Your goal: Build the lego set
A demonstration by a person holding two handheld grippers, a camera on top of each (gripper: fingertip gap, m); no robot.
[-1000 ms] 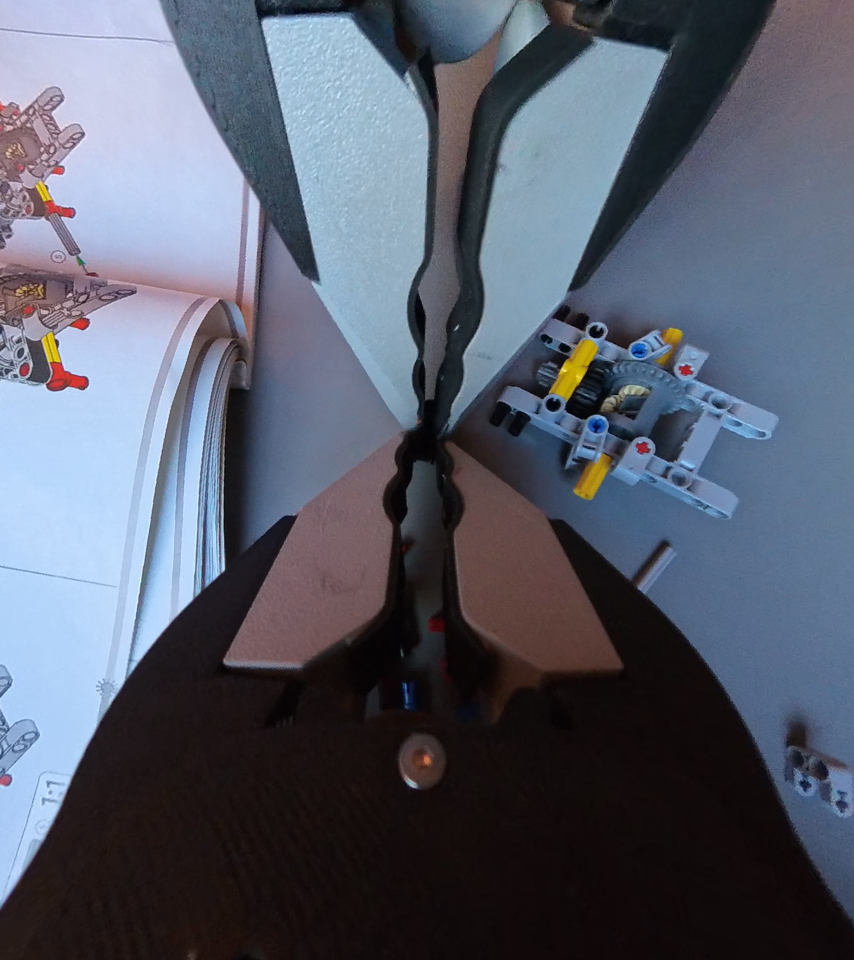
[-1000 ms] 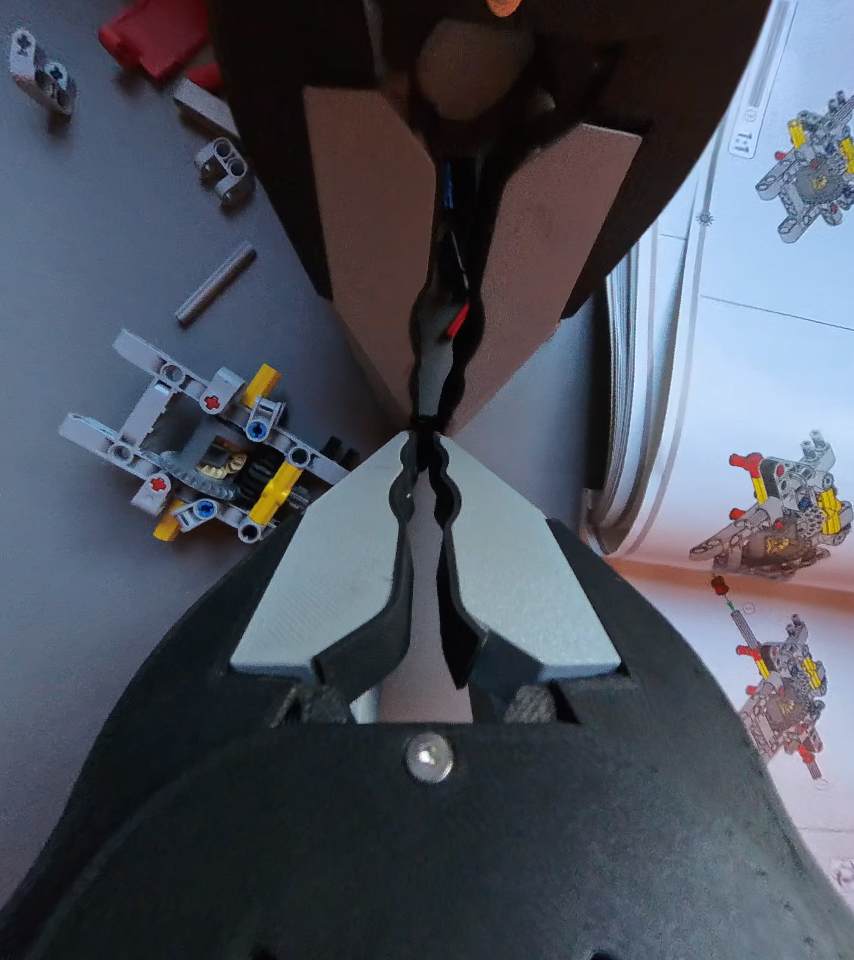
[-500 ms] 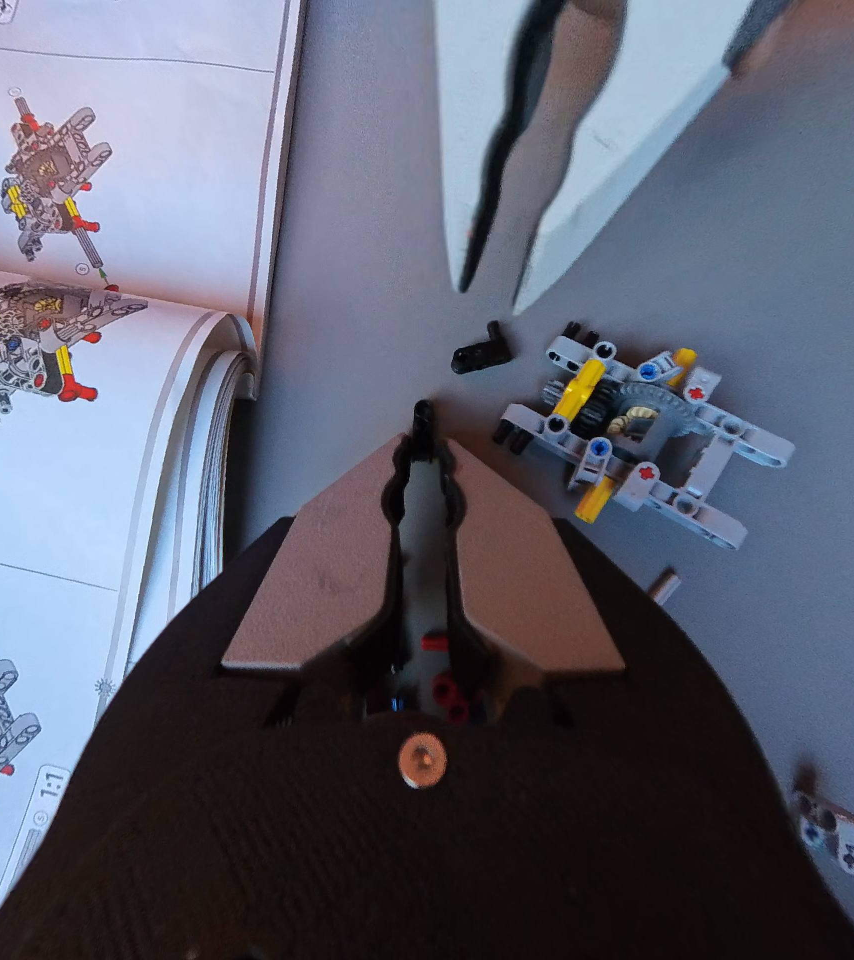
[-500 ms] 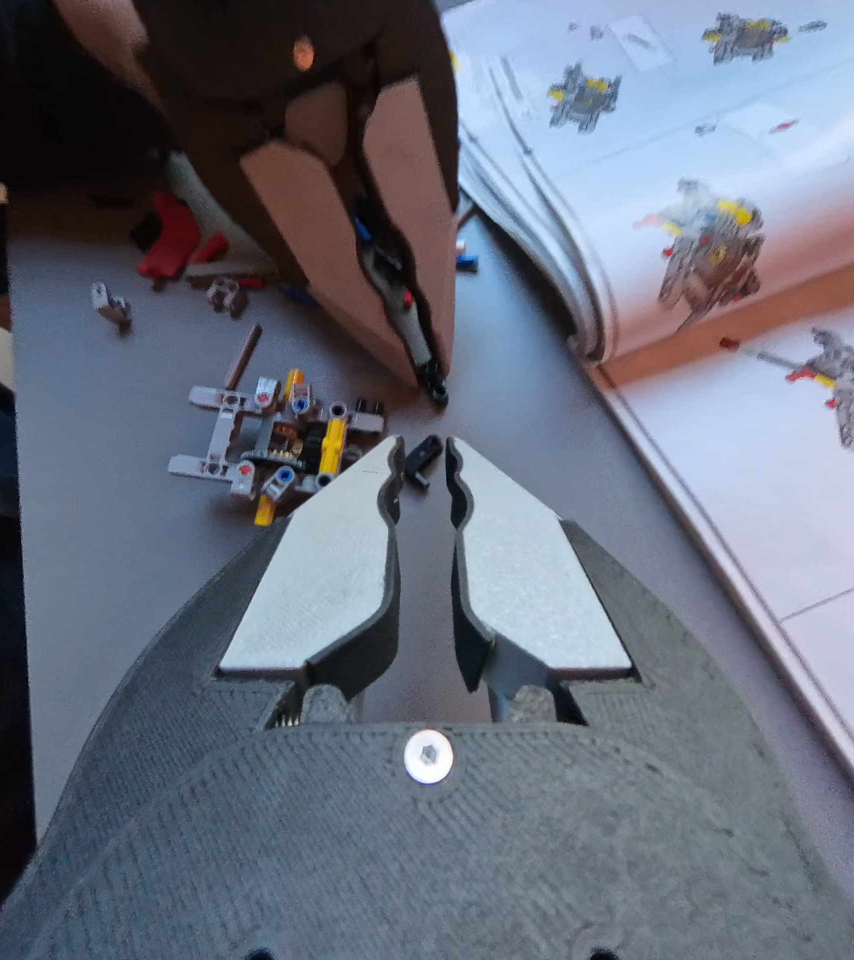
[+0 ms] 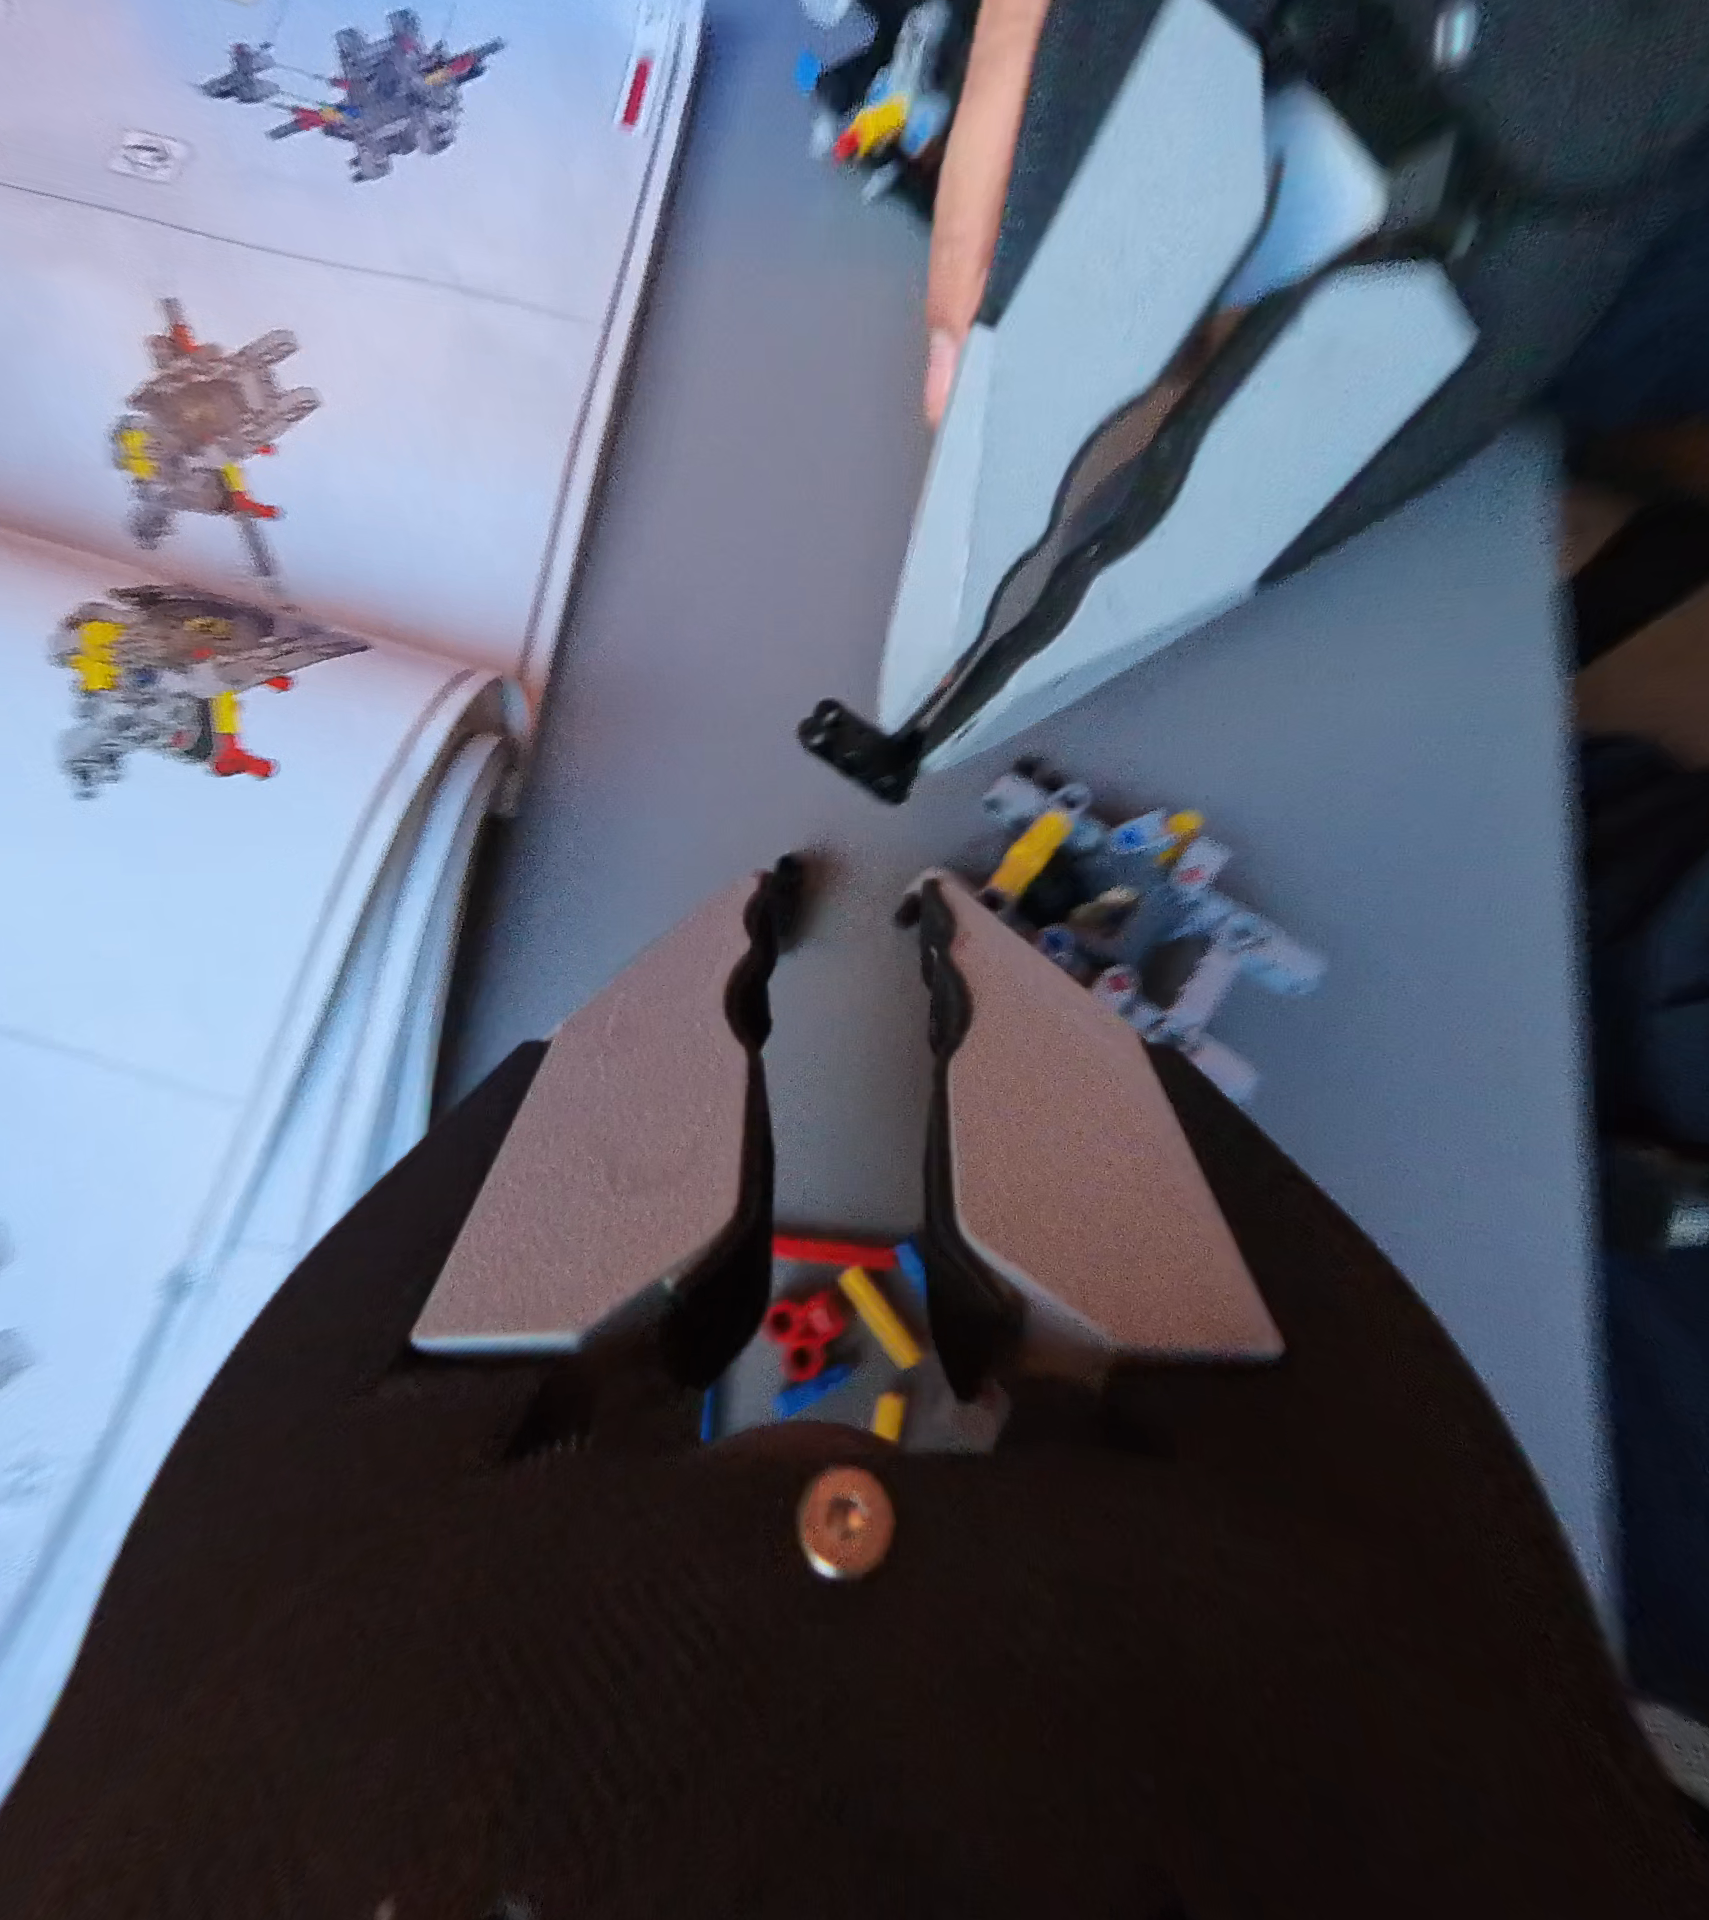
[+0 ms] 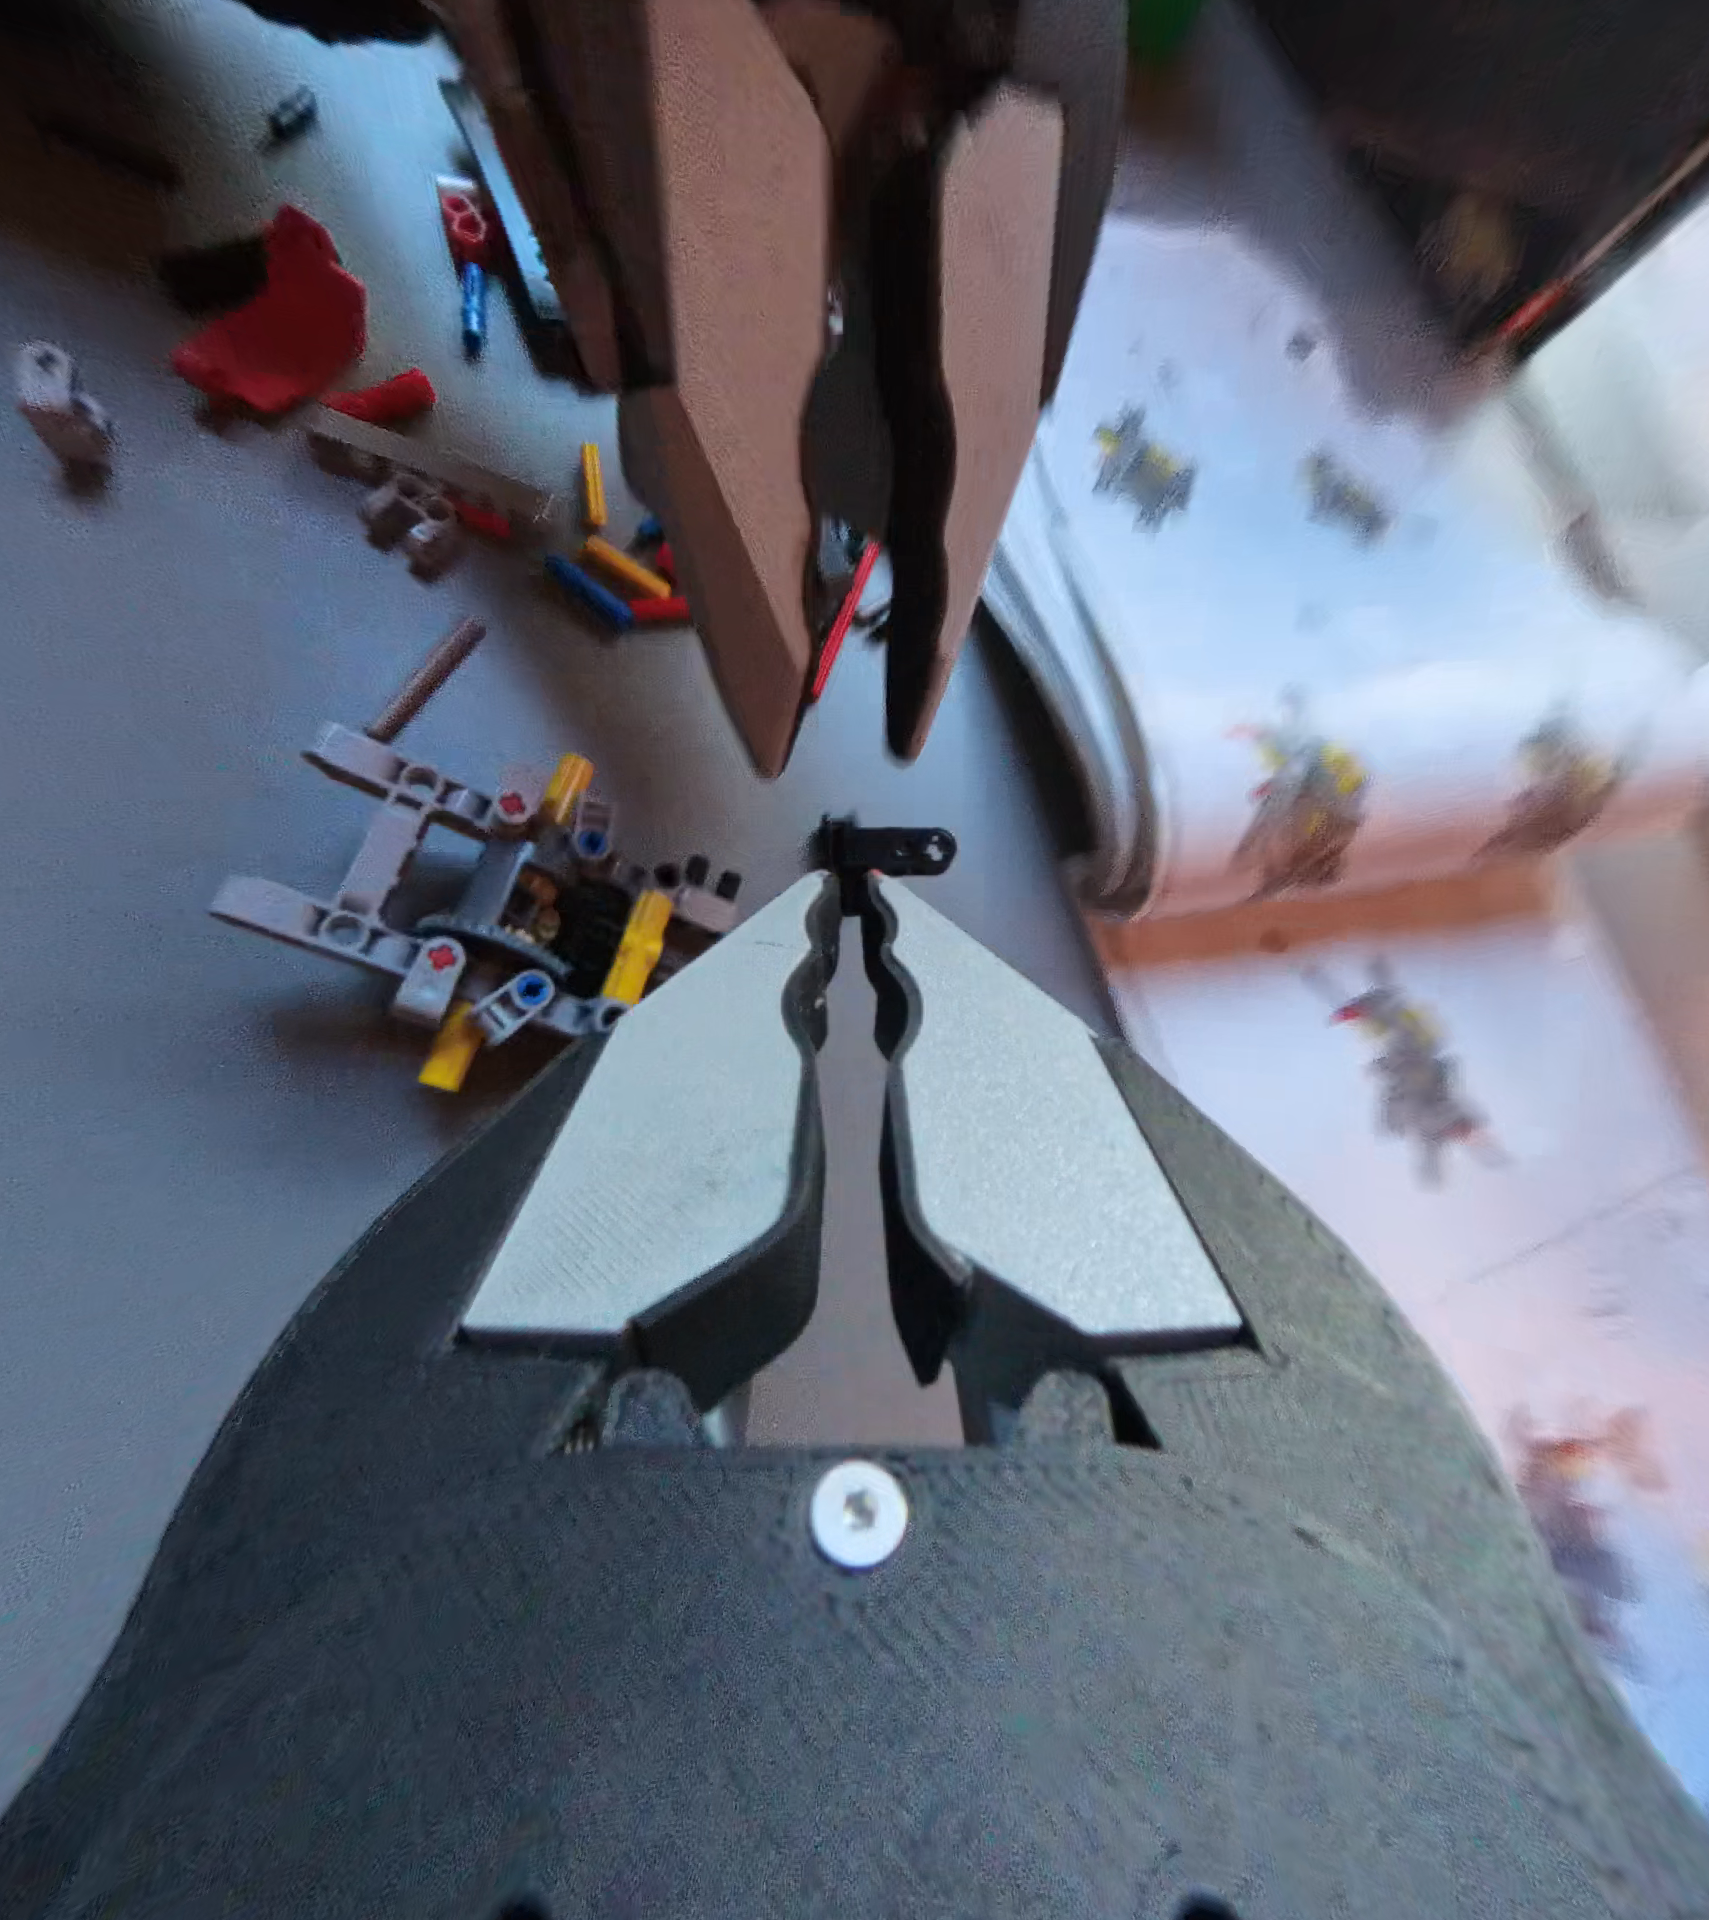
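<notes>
The right tongs are clamped on a small black L-shaped plastic connector piece, held above the grey worktop. The left tongs stand apart and bare just opposite, with a grey-and-yellow brick gear assembly beside both.

Small black L-shaped connector piece, w/ round holes along its long arm, is being pinched at its short end by right gripper, both pads pressing on it; long arm is sticking out sideways toward the open instruction booklet. It is hanging just above the grey table, near the grey-and-yellow gear assembly, which is lying flat on the side away from the booklet.
</notes>
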